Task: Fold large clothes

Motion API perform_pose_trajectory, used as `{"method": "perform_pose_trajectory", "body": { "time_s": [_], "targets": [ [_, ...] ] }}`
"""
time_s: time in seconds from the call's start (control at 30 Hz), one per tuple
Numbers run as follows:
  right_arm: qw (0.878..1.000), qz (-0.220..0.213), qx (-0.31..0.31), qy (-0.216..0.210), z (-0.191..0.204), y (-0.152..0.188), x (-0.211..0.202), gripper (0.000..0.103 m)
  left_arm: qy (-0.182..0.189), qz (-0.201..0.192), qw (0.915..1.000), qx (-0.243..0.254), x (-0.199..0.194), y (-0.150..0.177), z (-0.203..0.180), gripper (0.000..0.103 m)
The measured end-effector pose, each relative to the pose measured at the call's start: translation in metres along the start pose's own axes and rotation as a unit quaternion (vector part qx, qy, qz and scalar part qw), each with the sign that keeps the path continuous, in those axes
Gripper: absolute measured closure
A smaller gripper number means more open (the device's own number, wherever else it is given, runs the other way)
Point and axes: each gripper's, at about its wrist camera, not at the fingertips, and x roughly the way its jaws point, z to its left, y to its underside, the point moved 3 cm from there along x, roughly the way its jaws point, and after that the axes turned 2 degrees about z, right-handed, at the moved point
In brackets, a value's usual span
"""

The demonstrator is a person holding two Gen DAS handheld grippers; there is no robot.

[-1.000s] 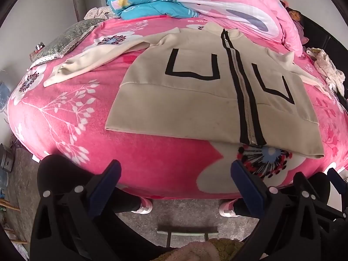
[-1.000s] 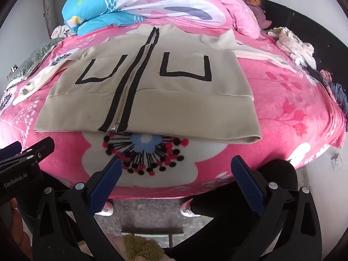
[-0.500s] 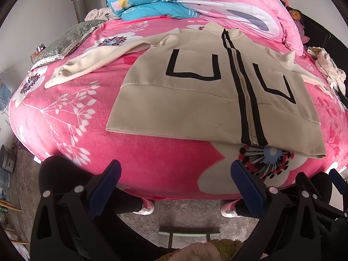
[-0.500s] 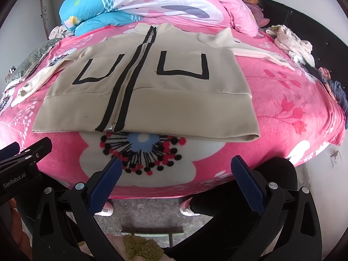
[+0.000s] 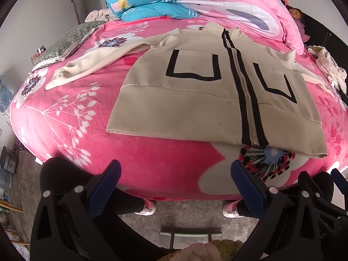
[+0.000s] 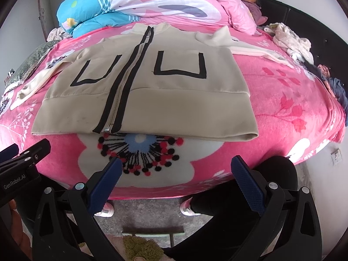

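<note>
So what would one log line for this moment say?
stage: pre-fold | jacket: flat on bed, zipped | left gripper: open, empty | right gripper: open, empty

1. We see a bed (image 5: 65, 117) under a pink floral blanket, with a heaped pink and blue quilt (image 6: 152, 2) at its far end.
2. We see pale walls (image 5: 32, 21) on the left.
3. We see grey concrete floor (image 5: 187, 219) below, in soft daylight.
4. We see a dark headboard (image 6: 304, 28) on the right.

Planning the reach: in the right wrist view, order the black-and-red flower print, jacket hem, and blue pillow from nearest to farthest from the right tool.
1. black-and-red flower print, just ahead of the right tool.
2. jacket hem, beyond it.
3. blue pillow, far end, left.
</note>
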Motion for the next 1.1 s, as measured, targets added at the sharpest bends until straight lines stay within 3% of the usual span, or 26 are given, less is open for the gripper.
{"method": "perform_pose_trajectory", "body": {
  "time_s": [1.1],
  "targets": [
    [1.000,-0.002,0.002,0.001,-0.0018,-0.0011,-0.0006,0.007,-0.002,0.005,1.0000,0.001,0.0058,0.0016,0.0071,0.004]
  ]
}}
